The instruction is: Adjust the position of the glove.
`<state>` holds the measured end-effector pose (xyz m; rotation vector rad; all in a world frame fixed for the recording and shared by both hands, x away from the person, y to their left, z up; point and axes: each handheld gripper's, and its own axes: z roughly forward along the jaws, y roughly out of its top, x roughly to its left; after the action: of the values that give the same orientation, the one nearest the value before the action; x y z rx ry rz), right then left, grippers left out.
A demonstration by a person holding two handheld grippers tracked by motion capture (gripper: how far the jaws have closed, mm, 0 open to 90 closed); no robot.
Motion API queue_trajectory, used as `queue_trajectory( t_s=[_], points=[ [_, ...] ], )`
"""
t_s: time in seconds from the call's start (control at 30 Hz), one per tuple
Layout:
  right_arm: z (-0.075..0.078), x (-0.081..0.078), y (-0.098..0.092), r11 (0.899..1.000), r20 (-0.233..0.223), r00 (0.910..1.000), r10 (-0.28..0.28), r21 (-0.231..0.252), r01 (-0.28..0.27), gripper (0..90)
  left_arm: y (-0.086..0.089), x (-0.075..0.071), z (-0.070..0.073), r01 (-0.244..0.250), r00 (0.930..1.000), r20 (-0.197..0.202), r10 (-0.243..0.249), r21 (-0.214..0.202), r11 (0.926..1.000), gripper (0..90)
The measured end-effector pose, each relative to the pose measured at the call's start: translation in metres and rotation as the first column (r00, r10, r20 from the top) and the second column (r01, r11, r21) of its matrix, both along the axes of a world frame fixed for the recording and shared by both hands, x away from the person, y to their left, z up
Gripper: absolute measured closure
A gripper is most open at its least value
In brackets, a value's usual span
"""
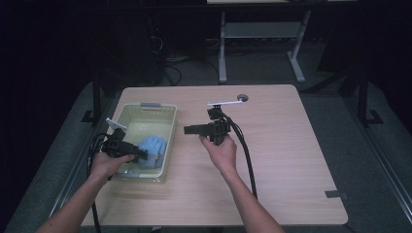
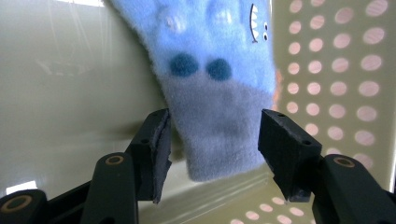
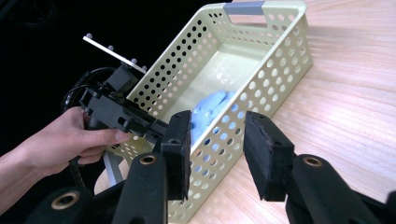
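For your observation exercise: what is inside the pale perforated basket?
A fuzzy blue sock lies in the basket, at its near end. The open left gripper reaches in, jaws either side of the sock. The floor under the sock is covered.

My light wood table (image 1: 282, 160), pale yellow perforated basket (image 1: 127, 110) on its left side, grey tape strip (image 1: 336, 195) near right corner

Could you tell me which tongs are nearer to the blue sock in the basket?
Left. The left tongs are open around the blue sock inside the basket; the right tongs hang outside it, above the table.
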<state>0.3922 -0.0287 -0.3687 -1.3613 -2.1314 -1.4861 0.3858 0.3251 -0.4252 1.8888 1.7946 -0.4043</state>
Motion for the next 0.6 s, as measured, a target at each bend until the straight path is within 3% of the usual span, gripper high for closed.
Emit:
queue_trajectory(
  t_s=[0.17, 0.27, 0.4, 0.53, 0.6],
  points=[
    [0.001, 0.000, -0.006, 1.000, -0.003, 1.0000, -0.003, 0.011, 0.003, 61.5, -0.004, 0.003, -0.001, -0.001, 0.9996, -0.029, 0.000, -0.028, 0.9996, 44.0],
    [0.002, 0.000, -0.011, 1.000, 0.008, 0.9999, -0.008, 0.015, 0.008, 61.5, -0.005, 0.003, 0.001, -0.016, 0.9999, 0.000, 0.016, -0.118, 0.9929, 45.7],
    [0.000, 0.000, -0.015, 1.000, 0.008, 0.9998, -0.017, 0.016, 0.017, 61.5, -0.008, 0.003, 0.001, -0.006, 1.0000, 0.006, 0.007, -0.104, 0.9945, 45.8],
    [-0.004, 0.000, -0.016, 1.000, -0.003, 0.9998, -0.018, 0.010, 0.018, 61.6, -0.018, 0.005, -0.001, 0.018, 0.9997, -0.013, -0.020, -0.160, 0.9869, 47.7],
    [-0.006, 0.000, -0.016, 1.000, -0.008, 0.9998, -0.019, 0.011, 0.019, 61.6, -0.022, 0.004, 0.001, 0.024, 0.9997, 0.011, -0.022, -0.155, 0.9877, 49.7]
  ],
)
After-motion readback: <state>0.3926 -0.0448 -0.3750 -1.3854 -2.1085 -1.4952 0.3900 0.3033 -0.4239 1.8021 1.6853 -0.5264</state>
